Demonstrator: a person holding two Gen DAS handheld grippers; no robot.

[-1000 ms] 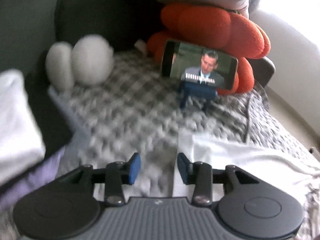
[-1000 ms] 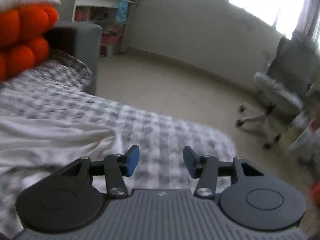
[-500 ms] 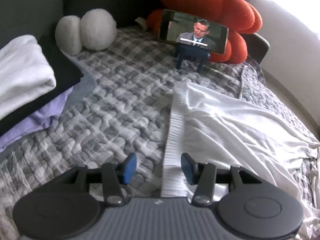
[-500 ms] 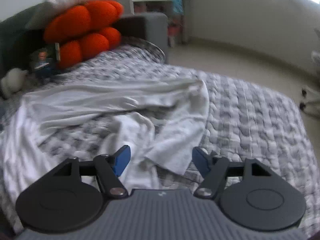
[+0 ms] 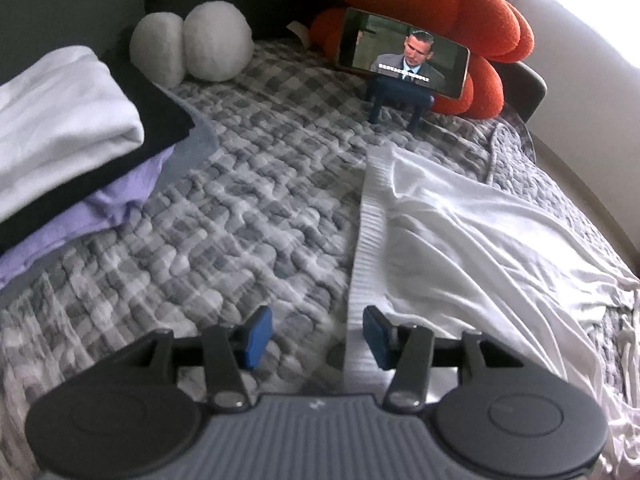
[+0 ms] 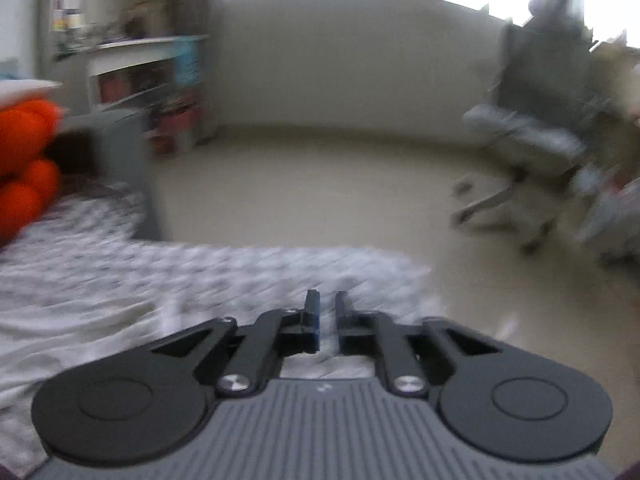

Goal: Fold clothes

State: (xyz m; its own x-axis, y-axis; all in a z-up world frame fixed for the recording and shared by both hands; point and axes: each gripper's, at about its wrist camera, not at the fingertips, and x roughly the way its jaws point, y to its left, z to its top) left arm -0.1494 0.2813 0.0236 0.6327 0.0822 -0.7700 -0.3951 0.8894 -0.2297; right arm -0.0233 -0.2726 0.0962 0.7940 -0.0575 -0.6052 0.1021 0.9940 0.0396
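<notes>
- We see the left claw angled down over the bed's grey checked quilt, its jaws apart and opening wider.
- The white garment lies spread on the quilt; its ribbed waistband runs toward us and passes just inside the claw's right-hand blue pad, with no pad pressing on it.
- To the left we spot a stack of folded clothes, white on top, then dark, then lilac.
- At the far end, a phone leans on its stand in front of an orange cushion.
- Over to the right claw: tilted down past the bed's edge, jaws nearly together and closing, nothing visibly between them.
- That view is blurred; pale cloth lies at its lower left.
</notes>
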